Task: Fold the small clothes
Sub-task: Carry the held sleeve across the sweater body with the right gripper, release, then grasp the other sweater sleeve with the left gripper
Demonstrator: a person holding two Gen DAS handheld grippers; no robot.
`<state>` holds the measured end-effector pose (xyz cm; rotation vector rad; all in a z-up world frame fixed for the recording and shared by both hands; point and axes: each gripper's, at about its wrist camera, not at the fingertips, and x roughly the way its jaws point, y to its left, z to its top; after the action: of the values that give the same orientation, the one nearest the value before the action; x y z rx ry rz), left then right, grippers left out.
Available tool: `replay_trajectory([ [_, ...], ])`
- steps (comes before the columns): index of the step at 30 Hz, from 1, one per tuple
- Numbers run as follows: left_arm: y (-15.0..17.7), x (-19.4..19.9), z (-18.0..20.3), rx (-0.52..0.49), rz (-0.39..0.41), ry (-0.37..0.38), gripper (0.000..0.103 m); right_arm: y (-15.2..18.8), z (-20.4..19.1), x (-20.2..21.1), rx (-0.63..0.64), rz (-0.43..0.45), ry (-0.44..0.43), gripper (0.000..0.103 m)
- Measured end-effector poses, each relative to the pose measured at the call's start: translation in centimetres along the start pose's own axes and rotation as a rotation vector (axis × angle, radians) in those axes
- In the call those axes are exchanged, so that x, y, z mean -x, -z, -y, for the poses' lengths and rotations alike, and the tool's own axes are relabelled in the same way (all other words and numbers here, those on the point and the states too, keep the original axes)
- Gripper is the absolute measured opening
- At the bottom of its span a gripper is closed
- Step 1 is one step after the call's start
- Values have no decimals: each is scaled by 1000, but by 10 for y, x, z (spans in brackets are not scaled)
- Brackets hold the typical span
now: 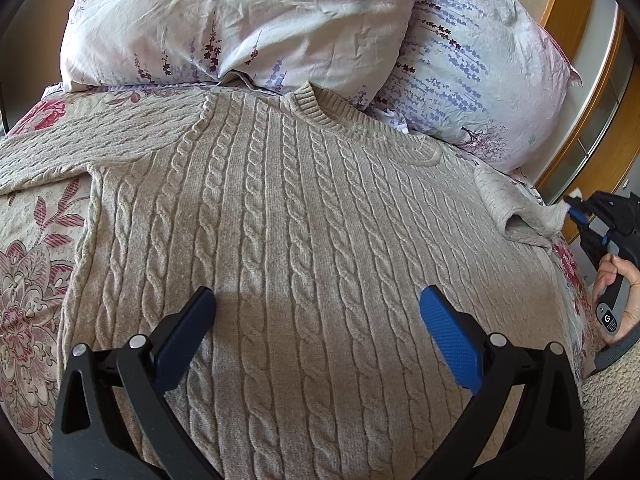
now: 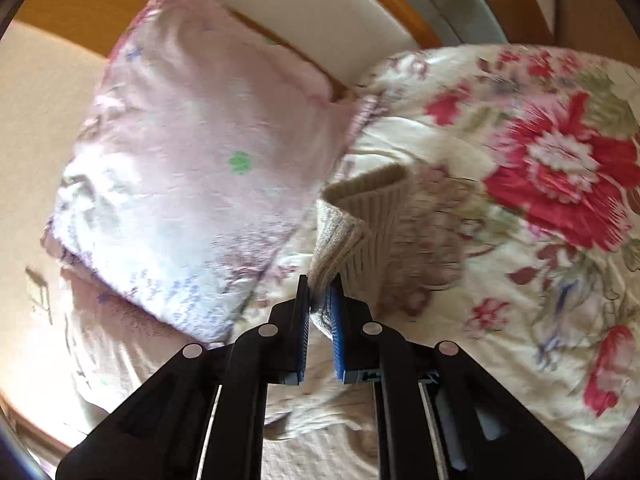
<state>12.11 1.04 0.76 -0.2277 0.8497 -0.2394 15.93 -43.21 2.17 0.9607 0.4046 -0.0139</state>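
Two grippers are at work over one beige cable-knit sweater [image 1: 280, 208], which lies spread flat, front up, on a flowered bedspread [image 1: 28, 280]. Its ribbed neckline points to the far side, toward two pale floral pillows [image 1: 224, 20] propped at the head of the bed. One sleeve stretches away to the left across the bedspread.

The left gripper [image 1: 316, 320] hovers above the near, lower part of the sweater's body, its blue-padded jaws spread wide with nothing between them; the knit lies straight ahead of it and beneath it.

At the right edge of the bed, the right gripper [image 2: 320, 300] has its jaws pinched tight on the sweater's other sleeve [image 2: 360, 216]. The fabric runs out from between the pads and away from it, ending in a ribbed cuff lifted just off the bedspread, beside the nearer pillow. A hand [image 1: 616, 292] grips that tool's handle at the far right.
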Motion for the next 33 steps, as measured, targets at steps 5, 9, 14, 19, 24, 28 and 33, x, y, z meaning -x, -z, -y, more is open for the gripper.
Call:
replay_trajectory([
  [5,1,3,-6,35,17,42,101,45,-87,-24,117,-133,-273,11],
  [9,1,6,-16,93,44,107,101,99,-143,-65,227,-300,-411,10],
  [14,2,12,-31,175,88,201,101,184,-168,-129,351,-573,-357,10],
  [19,9,31,-46,234,171,301,101,231,-160,-149,391,-695,-270,11],
  [24,0,62,-74,251,252,237,101,242,-151,-159,374,-729,-219,11],
  [28,-17,76,-101,267,270,56,101,251,-160,-157,403,-772,-208,27],
  [33,-25,85,-151,391,250,28,101,249,-184,-117,537,-730,-206,102],
])
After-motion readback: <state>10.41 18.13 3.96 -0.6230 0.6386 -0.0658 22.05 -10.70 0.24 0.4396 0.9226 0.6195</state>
